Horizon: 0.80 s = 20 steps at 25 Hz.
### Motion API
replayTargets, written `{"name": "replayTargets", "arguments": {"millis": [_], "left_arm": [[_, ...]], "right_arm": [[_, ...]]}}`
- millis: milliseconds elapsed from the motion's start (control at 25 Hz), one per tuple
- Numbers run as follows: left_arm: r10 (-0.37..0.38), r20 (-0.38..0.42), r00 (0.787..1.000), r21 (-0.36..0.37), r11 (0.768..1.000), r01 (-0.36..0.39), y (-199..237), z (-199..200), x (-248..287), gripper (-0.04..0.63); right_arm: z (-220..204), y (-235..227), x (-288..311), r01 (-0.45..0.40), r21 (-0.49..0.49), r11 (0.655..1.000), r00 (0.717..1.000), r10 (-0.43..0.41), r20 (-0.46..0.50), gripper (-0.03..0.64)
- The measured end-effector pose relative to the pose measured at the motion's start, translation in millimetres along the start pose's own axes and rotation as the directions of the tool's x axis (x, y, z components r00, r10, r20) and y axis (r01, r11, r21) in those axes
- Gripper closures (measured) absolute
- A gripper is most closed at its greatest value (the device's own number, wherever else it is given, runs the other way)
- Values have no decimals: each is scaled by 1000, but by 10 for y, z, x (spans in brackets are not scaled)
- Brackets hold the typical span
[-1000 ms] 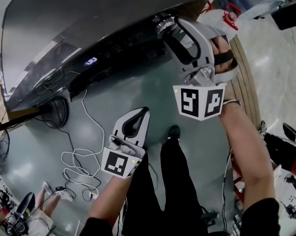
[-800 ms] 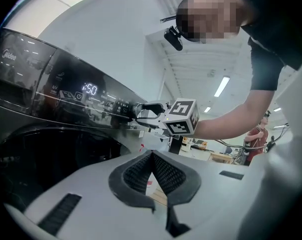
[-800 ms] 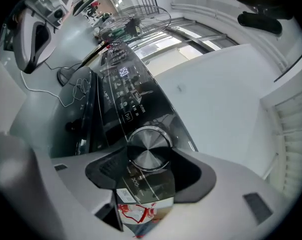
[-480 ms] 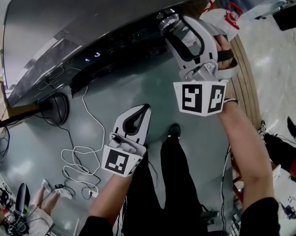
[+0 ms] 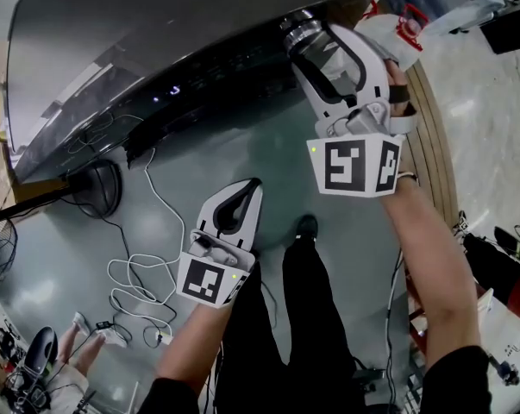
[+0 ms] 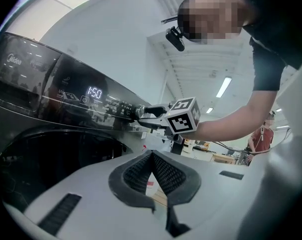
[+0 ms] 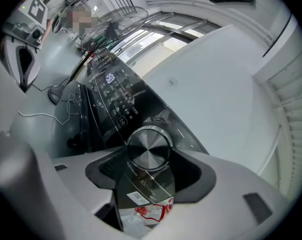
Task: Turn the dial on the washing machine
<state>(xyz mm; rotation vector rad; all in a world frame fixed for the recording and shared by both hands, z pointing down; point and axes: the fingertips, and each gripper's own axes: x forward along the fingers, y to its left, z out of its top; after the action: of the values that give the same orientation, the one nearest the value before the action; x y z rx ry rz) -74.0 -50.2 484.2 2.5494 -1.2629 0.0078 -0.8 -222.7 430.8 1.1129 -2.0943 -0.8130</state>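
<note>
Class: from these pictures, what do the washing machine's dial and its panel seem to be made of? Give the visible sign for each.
The dial looks like brushed metal, or metal-look plastic: silver face with radial sheen, bright rim. The panel looks like dark glossy plastic or glass: it mirrors lights, and lit digits glow through.

Bright, even light; fisheye-warped edges.

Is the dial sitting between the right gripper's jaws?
Yes, the silver dial sits centred between the jaws of the right gripper.
</note>
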Motion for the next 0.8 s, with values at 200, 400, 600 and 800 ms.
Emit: {"name": "replayTargets", "arguments": {"millis": [200, 400, 600, 800], "left_arm": [[-14, -47, 999, 13, 1000, 15, -21, -77, -53, 581], [-6, -15, 1000, 6, 1000, 6, 2, -9, -46, 581], [-6, -30, 1000, 13, 1000, 7, 26, -30, -79, 581], [8, 12, 1000, 8, 1000, -8, 45, 65, -76, 581]], "right_arm": [[4, -14, -12, -3, 48, 999, 1000, 3, -6, 327], [-2, 0, 0, -2, 152, 988, 1000, 2, -3, 327], [-15, 5, 0, -2, 261, 965, 1000, 6, -13, 327], [-28, 3, -5, -5, 351, 936, 1000, 15, -27, 327]]}}
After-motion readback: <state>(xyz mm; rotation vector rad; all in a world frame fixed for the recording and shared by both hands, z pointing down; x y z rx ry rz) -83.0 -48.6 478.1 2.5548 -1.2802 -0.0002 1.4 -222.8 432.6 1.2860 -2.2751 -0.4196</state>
